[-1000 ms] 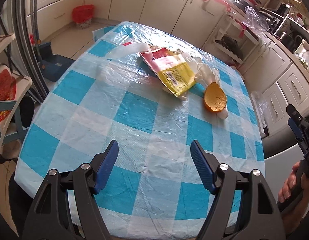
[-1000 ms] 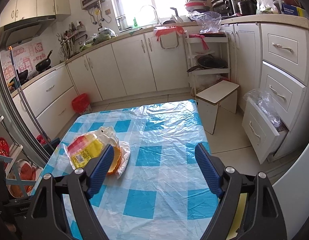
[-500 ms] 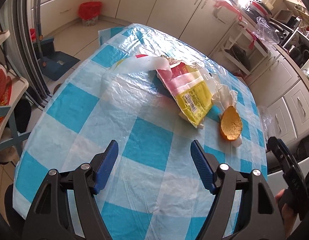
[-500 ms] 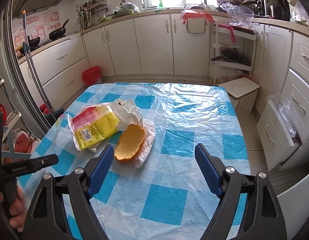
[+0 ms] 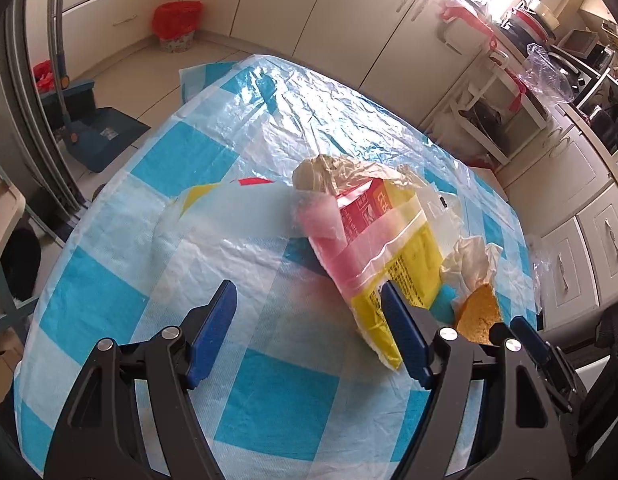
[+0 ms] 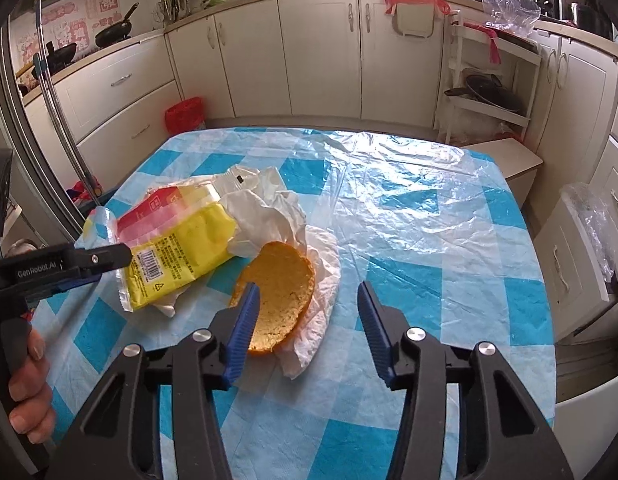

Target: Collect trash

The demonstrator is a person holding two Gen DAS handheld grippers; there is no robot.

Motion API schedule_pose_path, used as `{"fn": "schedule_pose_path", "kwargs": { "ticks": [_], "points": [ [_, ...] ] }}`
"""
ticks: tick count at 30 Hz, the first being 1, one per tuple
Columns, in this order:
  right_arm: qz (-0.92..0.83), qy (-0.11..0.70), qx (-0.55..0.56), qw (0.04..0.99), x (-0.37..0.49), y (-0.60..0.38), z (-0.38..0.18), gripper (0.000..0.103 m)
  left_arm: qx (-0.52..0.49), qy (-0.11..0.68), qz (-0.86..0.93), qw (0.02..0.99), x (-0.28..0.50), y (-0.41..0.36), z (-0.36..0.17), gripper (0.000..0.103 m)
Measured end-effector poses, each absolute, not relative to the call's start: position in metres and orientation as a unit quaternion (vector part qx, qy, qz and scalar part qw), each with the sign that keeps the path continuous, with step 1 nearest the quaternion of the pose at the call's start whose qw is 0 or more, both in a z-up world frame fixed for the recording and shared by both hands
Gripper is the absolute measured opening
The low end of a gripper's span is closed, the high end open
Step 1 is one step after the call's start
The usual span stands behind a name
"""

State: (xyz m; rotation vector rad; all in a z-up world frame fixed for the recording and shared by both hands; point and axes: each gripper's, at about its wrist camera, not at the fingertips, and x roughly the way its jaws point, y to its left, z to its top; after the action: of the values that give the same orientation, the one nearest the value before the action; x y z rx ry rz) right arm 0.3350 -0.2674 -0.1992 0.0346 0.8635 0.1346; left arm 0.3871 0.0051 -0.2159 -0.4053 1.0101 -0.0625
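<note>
A yellow and red plastic wrapper lies on the blue-checked table. An orange bread piece rests on crumpled white paper beside it. A white plastic bag lies flat left of the wrapper. My left gripper is open, its right finger at the wrapper's near edge. My right gripper is open just in front of the bread and paper.
A red-lined bin stands on the floor by the cabinets. A dustpan and broom are at the left. A stool and a rack stand beyond the table's far right.
Both grippers have moved in towards the trash. The wrapper now sits against my left gripper's right finger, and the bread is just ahead of my right gripper.
</note>
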Motion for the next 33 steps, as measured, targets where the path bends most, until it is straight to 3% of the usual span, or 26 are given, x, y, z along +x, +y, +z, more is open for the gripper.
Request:
{"fn": "schedule_pose_path", "kwargs": {
  "ticks": [2, 3, 5, 7, 13, 19, 29, 33],
  "points": [
    [0.064, 0.43, 0.012, 0.9, 0.339, -0.267, -0.205, 0.041, -0.19, 0.477, -0.033, 0.858, 0.394, 0.001, -0.216, 0.069],
    [0.065, 0.435, 0.01, 0.898, 0.341, -0.266, -0.207, 0.039, -0.187, 0.475, -0.033, 0.859, 0.396, 0.0, -0.216, 0.062],
    [0.07, 0.44, 0.007, 0.895, 0.343, -0.266, -0.21, 0.024, -0.185, 0.476, -0.039, 0.859, 0.402, -0.003, -0.217, 0.043],
    [0.074, 0.44, 0.001, 0.895, 0.343, -0.264, -0.21, 0.016, -0.186, 0.475, -0.043, 0.859, 0.404, -0.003, -0.217, 0.018],
    [0.106, 0.433, 0.001, 0.895, 0.339, -0.258, -0.201, 0.007, -0.196, 0.445, -0.071, 0.871, 0.388, 0.002, -0.192, 0.006],
    [0.155, 0.441, 0.024, 0.884, 0.321, -0.263, -0.188, 0.007, -0.207, 0.428, -0.095, 0.875, 0.345, 0.021, -0.168, 0.005],
    [0.232, 0.474, 0.007, 0.849, 0.278, -0.254, -0.184, 0.007, -0.187, 0.484, -0.08, 0.851, 0.28, 0.042, -0.199, 0.006],
    [0.23, 0.48, -0.01, 0.846, 0.265, -0.252, -0.19, 0.007, -0.176, 0.489, -0.071, 0.851, 0.274, 0.038, -0.21, 0.025]
  ]
}}
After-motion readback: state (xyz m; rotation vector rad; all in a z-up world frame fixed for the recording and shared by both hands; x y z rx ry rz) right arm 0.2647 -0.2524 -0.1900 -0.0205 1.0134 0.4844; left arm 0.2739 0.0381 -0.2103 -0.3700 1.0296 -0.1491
